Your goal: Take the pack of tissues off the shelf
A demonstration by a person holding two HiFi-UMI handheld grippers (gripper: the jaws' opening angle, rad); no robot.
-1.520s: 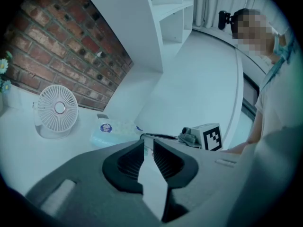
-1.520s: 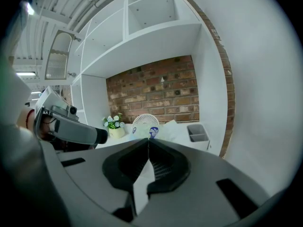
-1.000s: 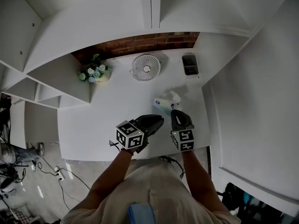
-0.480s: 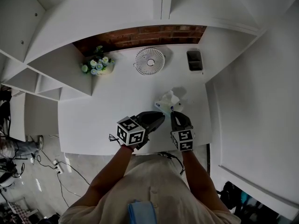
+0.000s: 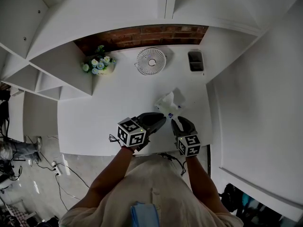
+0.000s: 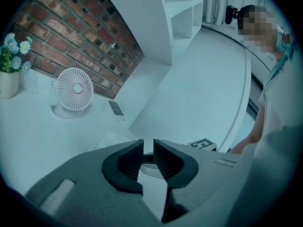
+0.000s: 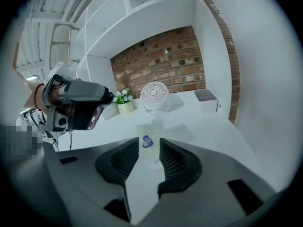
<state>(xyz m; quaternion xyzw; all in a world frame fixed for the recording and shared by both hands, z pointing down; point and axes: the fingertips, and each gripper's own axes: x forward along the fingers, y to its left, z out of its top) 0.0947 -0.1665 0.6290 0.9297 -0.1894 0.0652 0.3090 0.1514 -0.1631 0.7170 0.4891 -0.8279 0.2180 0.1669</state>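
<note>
The pack of tissues (image 5: 167,102), white with a blue logo, lies on the white table (image 5: 94,126) just ahead of both grippers. In the right gripper view the pack (image 7: 147,143) lies on the table in line with the gap of my right gripper (image 7: 150,151). Those jaws are opening and the pads do not press on it. In the head view the right gripper (image 5: 176,122) sits near the table's front edge, just behind the pack. My left gripper (image 5: 161,119) hovers beside it at the left. A narrow gap shows between the left gripper's (image 6: 148,151) jaws, with nothing in it.
A small white fan (image 5: 151,60), a pot of flowers (image 5: 98,69) and a grey box (image 5: 195,60) stand at the back by the brick wall (image 5: 142,36). White shelves (image 5: 52,79) rise at the left and a white wall panel at the right.
The right gripper has let go of the tissue pack and drawn back toward the table's front edge. The pack stays on the table. The left gripper has barely moved.
</note>
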